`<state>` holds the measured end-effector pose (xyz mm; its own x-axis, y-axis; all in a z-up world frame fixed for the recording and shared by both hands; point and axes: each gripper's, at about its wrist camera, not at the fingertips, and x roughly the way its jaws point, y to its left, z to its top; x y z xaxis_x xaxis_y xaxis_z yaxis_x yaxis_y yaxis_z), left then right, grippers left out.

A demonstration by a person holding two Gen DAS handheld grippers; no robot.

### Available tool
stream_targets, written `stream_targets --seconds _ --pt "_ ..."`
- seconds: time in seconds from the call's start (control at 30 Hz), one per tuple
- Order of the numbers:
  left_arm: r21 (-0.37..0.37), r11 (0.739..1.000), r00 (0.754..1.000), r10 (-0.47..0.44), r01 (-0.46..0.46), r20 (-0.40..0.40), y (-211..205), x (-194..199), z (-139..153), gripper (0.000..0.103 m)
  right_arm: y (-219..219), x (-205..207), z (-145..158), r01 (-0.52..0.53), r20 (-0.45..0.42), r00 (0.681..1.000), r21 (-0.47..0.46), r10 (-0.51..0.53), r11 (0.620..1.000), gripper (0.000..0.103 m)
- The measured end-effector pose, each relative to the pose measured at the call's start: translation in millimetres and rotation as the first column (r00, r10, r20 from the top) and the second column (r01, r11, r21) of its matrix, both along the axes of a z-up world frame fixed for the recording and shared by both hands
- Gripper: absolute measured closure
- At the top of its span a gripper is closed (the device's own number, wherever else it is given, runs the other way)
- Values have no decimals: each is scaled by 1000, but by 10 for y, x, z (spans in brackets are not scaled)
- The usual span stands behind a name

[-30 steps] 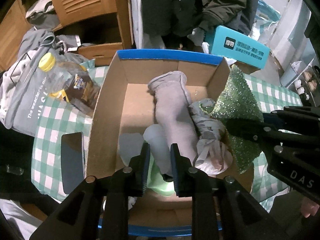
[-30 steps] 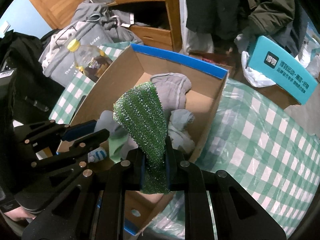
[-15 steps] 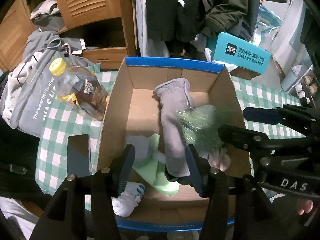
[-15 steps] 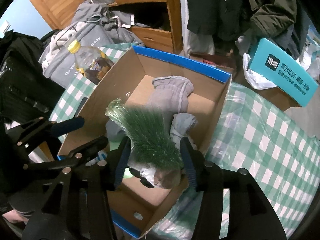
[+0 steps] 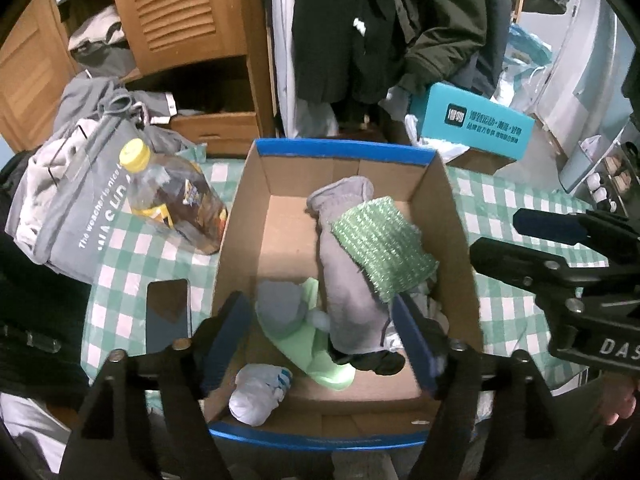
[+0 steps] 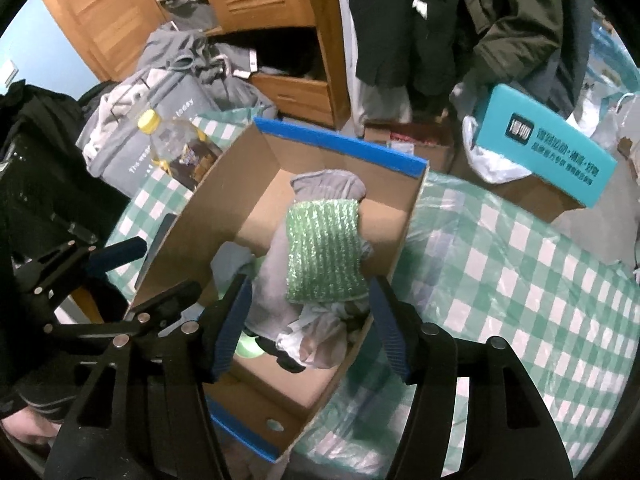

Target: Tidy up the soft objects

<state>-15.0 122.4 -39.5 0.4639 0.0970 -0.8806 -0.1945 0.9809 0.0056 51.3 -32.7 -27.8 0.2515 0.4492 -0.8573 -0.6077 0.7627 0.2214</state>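
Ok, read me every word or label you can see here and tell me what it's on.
"DAS": right gripper body, cut off at the frame edge.
"The weather is nice", then "today": grey bag.
Teal box: white characters too small to read.
Bottle label: blurred.

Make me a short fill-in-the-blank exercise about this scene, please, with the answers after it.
1. The green cloth lies on top of a long ______ sock.
2. The cardboard box has a ______ rim.
3. The bottle outside the box has a ______ cap.
4. The tablecloth has a green and white ______ pattern.

Answers: grey; blue; yellow; checked
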Motion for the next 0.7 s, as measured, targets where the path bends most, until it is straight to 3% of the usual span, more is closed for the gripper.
stream_targets --seconds 0.17,0.47,0.7 --pt "26 1000 1000 -5 4 22 -68 -23 95 20 -145 -64 201 19 48 999 22 -20 1000 39" --pt "77 997 998 -22 17 65 -242 -70 292 1 -467 -159 457 66 134 988 39 -71 997 39" --pt "104 994 996 -42 34 83 -384 -66 415 1 -709 -203 576 95 192 976 36 -100 995 38"
